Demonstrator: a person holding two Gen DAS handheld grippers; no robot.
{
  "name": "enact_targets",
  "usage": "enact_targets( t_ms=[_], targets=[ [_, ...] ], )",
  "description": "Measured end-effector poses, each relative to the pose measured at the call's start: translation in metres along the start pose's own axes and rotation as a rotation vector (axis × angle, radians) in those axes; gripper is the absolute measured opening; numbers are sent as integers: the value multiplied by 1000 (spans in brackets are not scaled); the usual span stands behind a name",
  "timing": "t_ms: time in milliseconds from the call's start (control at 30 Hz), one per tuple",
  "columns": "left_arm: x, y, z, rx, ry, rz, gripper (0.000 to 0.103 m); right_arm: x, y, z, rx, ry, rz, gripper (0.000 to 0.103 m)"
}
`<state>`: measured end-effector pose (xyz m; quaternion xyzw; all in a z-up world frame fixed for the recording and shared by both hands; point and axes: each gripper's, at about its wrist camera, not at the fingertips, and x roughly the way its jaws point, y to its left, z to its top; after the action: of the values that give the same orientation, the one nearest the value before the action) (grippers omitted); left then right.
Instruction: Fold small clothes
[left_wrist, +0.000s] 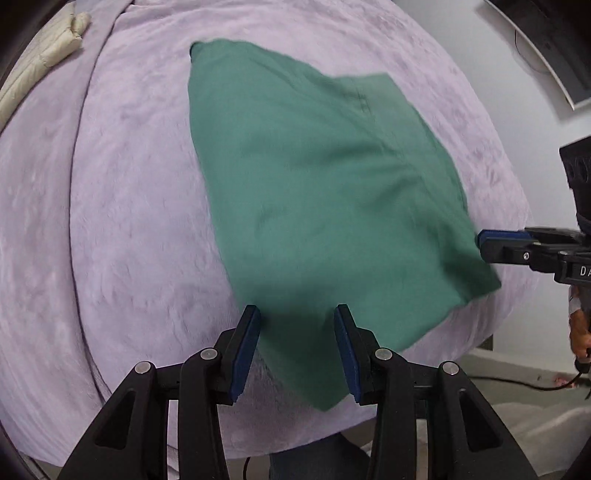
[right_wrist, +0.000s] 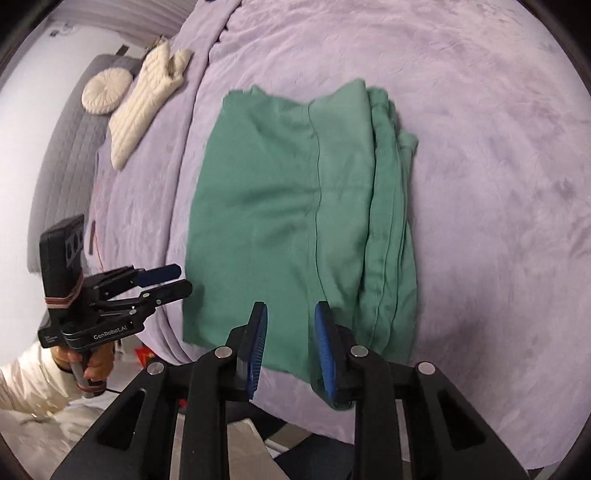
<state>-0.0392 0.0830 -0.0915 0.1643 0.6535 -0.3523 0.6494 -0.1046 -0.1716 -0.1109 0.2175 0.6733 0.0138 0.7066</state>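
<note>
The green garment lies folded on the lilac blanket of the bed, layered edges stacked toward three o'clock. Both grippers hover at its six o'clock hem: the left gripper has its jaws spread and empty, and the right gripper has its jaws part open, gripping nothing. Likely next comes pinching that hem for another fold. Cream cushions sit at ten o'clock.
</note>
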Motion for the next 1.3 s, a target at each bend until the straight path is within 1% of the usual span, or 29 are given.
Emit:
enact_targets(
  t_ms=[33, 100, 133, 167, 200, 233, 267, 367, 433, 467, 500, 667, 767, 867, 1000, 1133, 1167, 1200, 1233, 1267, 1300],
  targets=[
    [7, -2, -9, 15, 2, 26, 46, 7, -8, -7, 5, 19, -22, 26],
    [17, 1, -19, 8, 0, 27, 56, 26, -29, -21, 30, 54, -86, 8],
    [21, 6, -22, -17, 0, 21, 61, 35, -42, -25, 55, 69, -119, 8],
    [21, 9, -25, -36, -1, 16, 70, 40, -54, -26, 93, 61, -85, 8],
    [21, 12, -26, -54, -3, 11, 73, 40, -63, -29, 140, 54, -49, 8],
    [21, 14, -27, -67, -3, 4, 73, 37, -69, -29, 186, 44, -18, 8],
    [19, 14, -27, -72, -4, 9, 73, 33, -70, -30, 197, 38, -11, 8],
    [11, 12, -25, -66, -6, 36, 73, 18, -59, -29, 146, 36, -44, 9],
    [4, 13, -22, -75, -13, 59, 73, 6, -56, -26, 136, 31, -49, 9],
    [0, 14, -20, -81, -21, 75, 73, -1, -54, -22, 142, 19, -51, 13],
    [-4, 15, -18, -88, -31, 83, 73, -6, -54, -20, 150, 7, -52, 14],
    [-22, 22, -8, -137, -73, 147, 72, -26, -52, -12, 219, -56, -19, 14],
    [-29, 23, -4, -158, -92, 164, 73, -36, -55, -13, 230, -67, -17, 14],
    [-34, 23, 0, -172, -100, 170, 72, -36, -46, -8, 223, -59, -33, 14],
    [-37, 21, 2, -179, -96, 183, 72, -33, -35, -4, 214, -60, -33, 14],
    [-34, 20, 2, -194, -79, 208, 73, -25, -36, 5, 209, -61, -36, 15],
    [-32, 21, 2, -199, -72, 210, 73, -22, -37, 9, 212, -62, -35, 18],
    [-31, 22, 3, -201, -65, 213, 72, -17, -38, 14, 216, -56, -42, 24],
    [-30, 22, 3, -201, -54, 221, 72, -12, -39, 17, 220, -45, -62, 27],
    [-29, 22, 3, -201, -45, 230, 72, -7, -40, 20, 231, -27, -109, 30],
    [-28, 22, 2, -202, -38, 237, 72, -5, -41, 21, 241, -16, -133, 30]
  ],
)
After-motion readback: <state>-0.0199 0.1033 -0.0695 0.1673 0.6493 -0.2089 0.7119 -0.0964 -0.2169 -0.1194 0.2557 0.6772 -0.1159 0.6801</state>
